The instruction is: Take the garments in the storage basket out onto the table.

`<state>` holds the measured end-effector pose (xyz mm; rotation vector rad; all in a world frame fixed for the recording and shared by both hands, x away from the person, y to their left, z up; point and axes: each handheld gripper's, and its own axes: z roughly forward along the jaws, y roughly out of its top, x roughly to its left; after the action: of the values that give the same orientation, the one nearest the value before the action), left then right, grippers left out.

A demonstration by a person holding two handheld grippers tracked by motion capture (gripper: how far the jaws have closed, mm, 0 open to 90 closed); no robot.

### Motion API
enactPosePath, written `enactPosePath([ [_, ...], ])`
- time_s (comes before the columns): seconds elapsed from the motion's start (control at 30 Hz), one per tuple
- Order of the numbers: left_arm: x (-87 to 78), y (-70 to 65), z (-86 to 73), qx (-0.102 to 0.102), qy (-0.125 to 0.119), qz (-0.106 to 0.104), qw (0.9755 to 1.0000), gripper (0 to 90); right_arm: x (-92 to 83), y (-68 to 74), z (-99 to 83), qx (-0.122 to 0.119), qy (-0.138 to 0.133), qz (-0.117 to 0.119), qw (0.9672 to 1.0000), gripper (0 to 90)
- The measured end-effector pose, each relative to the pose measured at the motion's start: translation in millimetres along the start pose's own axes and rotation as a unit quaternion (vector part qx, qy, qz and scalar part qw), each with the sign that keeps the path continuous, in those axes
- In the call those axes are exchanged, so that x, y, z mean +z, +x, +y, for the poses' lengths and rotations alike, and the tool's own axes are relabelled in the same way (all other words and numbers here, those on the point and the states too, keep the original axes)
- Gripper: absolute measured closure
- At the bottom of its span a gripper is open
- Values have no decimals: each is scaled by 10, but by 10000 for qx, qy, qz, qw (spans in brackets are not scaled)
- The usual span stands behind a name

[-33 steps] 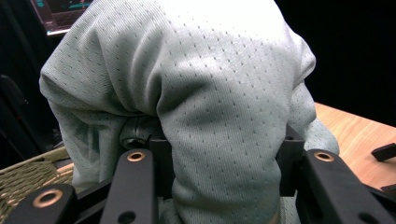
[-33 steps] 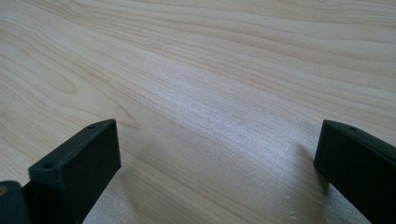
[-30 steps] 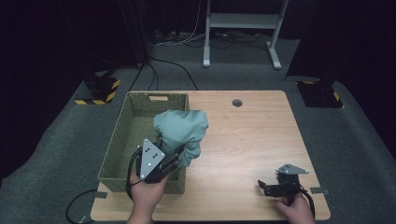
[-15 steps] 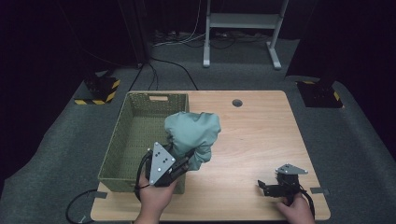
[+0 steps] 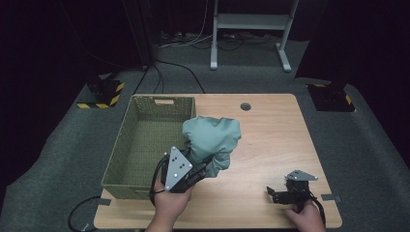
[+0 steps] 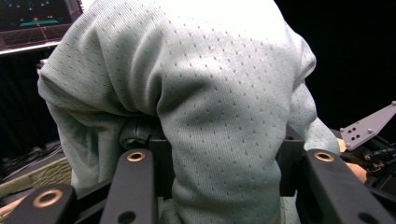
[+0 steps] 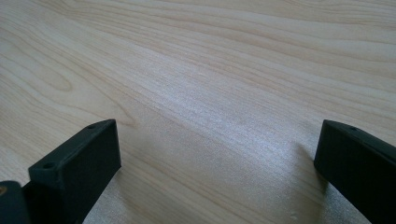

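Note:
A pale green knitted garment hangs bunched in the air over the right rim of the olive basket. My left gripper is shut on its lower part; in the left gripper view the cloth is pinched between the two black jaws. My right gripper rests low over the wooden table near the front right corner. It is open, its jaws wide apart above bare wood, with nothing between them.
The basket's perforated floor looks bare. A small round hole sits in the tabletop near the far edge. Beyond the table are a white stand's legs, cables on grey carpet, and striped floor blocks.
My left gripper has carried the garment rightward and nearer, from above the basket's interior to over its right rim. The right gripper has stayed put.

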<state>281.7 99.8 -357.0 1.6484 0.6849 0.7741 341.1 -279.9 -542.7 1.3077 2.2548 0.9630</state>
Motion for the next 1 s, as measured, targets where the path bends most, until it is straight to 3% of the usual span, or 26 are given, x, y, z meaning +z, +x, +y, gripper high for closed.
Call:
enactPosePath([
  [0.83, 459, -169, -18, -127, 28, -583, 9982, 556, 6, 12, 3, 13, 32, -114, 9999, 0],
  [1.0, 566, -238, -47, -89, 123, -688, 9975, 556, 5, 10, 3, 36, 27, -129, 9999, 0],
])
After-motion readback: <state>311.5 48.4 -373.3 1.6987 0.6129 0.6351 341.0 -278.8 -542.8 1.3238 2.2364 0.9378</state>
